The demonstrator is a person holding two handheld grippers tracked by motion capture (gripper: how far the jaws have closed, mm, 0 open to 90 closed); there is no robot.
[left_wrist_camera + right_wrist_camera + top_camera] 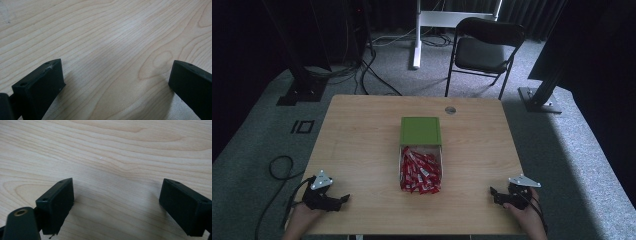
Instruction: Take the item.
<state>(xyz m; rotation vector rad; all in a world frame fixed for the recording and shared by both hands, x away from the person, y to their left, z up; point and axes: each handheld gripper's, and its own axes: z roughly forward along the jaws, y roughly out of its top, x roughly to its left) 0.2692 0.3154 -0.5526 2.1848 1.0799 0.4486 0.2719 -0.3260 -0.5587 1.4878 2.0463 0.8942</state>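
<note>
Two hand-held grippers sit nearest the camera in the high view, at the near edge of a light wooden tabletop: left hand-held gripper at about 7 o'clock, right hand-held gripper at about 5 o'clock, each held by a hand entering from the bottom, each topped by a grey three-cornered plate, each resting low on the wood and well apart from the other. Centre of tabletop: one clear box of red sachets, its green lid lying at the 12 o'clock end and covering the far part. One small round grommet toward 12 o'clock, near the far edge. Beyond the tabletop, on grey carpet: one black folding chair at 1 o'clock, one white stand leg at 12 o'clock, black cables at 11 o'clock. Left gripper view: left hand-held gripper released, jaws spread wide, nothing between them but bare wood grain. Right gripper view: right hand-held gripper likewise released, jaws wide apart over bare wood, nothing grasped.
</note>
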